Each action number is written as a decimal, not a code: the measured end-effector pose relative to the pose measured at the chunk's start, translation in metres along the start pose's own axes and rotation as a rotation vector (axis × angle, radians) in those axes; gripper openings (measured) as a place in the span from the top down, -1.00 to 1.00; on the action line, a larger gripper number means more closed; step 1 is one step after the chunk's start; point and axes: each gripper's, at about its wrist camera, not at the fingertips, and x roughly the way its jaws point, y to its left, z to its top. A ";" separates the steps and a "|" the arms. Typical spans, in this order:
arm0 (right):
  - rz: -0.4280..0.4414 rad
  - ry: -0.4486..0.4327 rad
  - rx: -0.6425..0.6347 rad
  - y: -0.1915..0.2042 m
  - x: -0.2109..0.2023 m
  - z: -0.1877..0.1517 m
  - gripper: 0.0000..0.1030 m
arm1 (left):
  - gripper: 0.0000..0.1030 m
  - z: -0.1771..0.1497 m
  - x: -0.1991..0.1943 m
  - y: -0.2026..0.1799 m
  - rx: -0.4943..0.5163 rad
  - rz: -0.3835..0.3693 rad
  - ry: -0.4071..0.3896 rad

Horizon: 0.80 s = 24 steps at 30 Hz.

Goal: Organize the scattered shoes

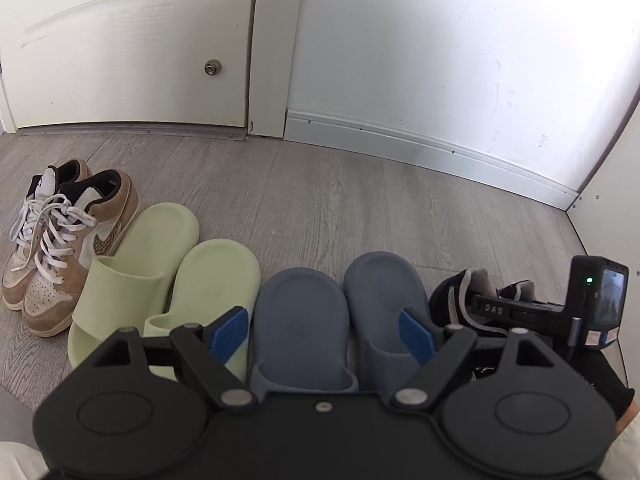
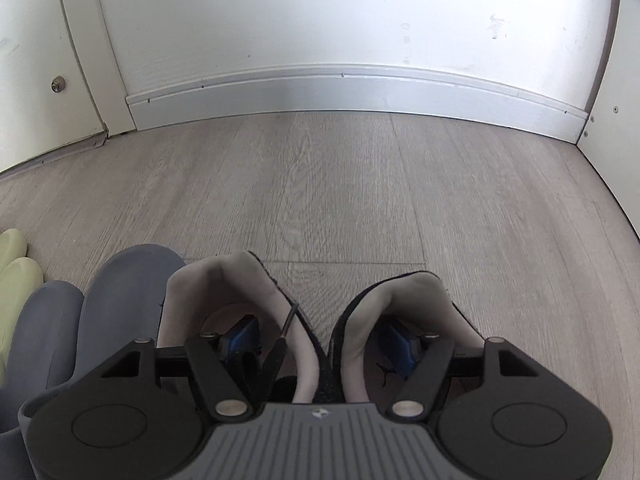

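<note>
Right fingers [image 2: 320,340] spread, one tip sunk into each mouth of the pair of black shoes [image 2: 224,292], both inner collars standing between the tips. Pads apparently clear of the pale lining, so no firm pinch judged; contact partly hidden by the collars. Pair upright on the floor [image 2: 360,192], heels ahead of the tips, toes back beneath the fingers' housing, out of sight.

Left fingers [image 1: 320,332] spread wide and empty, hovering over the grey-blue slides [image 1: 296,312]. Green slides [image 1: 216,272] just beyond the left tip, tan sneakers [image 1: 68,240] further out on that side, black shoes just outside the right tip.

Handling, as judged: padded fabric collars soft and yielding, likely to fold under pressure; shoes light, soles stiffer than uppers. Best hold for carrying both at once: inner collars squeezed together between the two tips. Best hold for a single shoe: heel counter or collar rim, where firmer. Smooth lining possibly slippery against the pads; loose lace end near the left tip worth avoiding.
</note>
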 end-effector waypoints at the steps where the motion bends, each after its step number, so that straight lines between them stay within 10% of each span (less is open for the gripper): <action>1: 0.015 0.001 0.026 -0.004 0.000 0.003 -0.34 | -0.61 0.000 0.001 0.000 0.000 0.004 0.004; 24: -0.003 0.083 -0.044 -0.004 0.012 0.044 -0.36 | -0.61 -0.014 0.024 0.002 -0.025 -0.034 0.085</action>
